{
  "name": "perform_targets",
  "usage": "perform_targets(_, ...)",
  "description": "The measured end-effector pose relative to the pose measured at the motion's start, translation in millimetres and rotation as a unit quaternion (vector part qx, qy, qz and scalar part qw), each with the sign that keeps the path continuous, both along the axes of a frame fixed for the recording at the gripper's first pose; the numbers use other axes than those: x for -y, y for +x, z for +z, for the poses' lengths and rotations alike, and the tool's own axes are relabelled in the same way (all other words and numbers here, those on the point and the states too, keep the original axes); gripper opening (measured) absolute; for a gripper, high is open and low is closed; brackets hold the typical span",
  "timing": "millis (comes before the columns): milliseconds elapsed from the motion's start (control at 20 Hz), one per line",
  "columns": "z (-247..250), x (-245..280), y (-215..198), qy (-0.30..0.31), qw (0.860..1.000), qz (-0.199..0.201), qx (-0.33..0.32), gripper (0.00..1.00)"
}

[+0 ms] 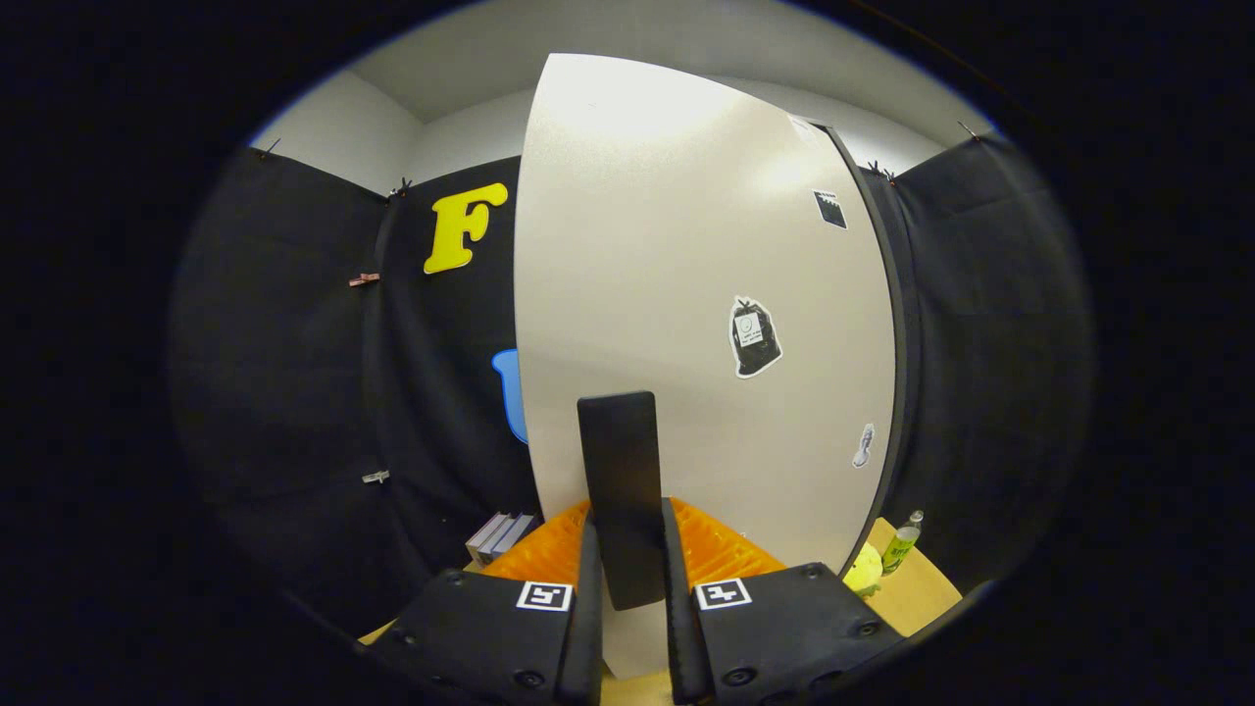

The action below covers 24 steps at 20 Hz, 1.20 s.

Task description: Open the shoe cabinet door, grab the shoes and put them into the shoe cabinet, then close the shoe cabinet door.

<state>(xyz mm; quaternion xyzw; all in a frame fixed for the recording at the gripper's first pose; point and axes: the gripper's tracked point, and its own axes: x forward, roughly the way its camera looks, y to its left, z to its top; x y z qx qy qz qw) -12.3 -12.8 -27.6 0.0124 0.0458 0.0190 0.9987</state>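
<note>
Cabinet door (pixel 706 324), pale and tall, is standing just ahead of the gripper (pixel 632 588), carrying stickers. Its dark upright handle (pixel 623 490) is sitting between the gripper's fingers, which are pinching it from both sides. An orange ridged thing (pixel 721 554) is lying behind the handle's base. Books (pixel 500 536) are lying beside it on the counter (pixel 922 593), and a bottle (pixel 902 542) is standing beyond the door's other edge.
</note>
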Motion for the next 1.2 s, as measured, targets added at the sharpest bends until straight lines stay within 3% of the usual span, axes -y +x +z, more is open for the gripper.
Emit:
perform_targets(650,13.3,80.5,-92.2,-0.006,1.000,0.030,-0.003,0.30)
perform_targets(1200,21.4,135.0,-127.2,-0.004,1.000,0.002,-0.004,0.30)
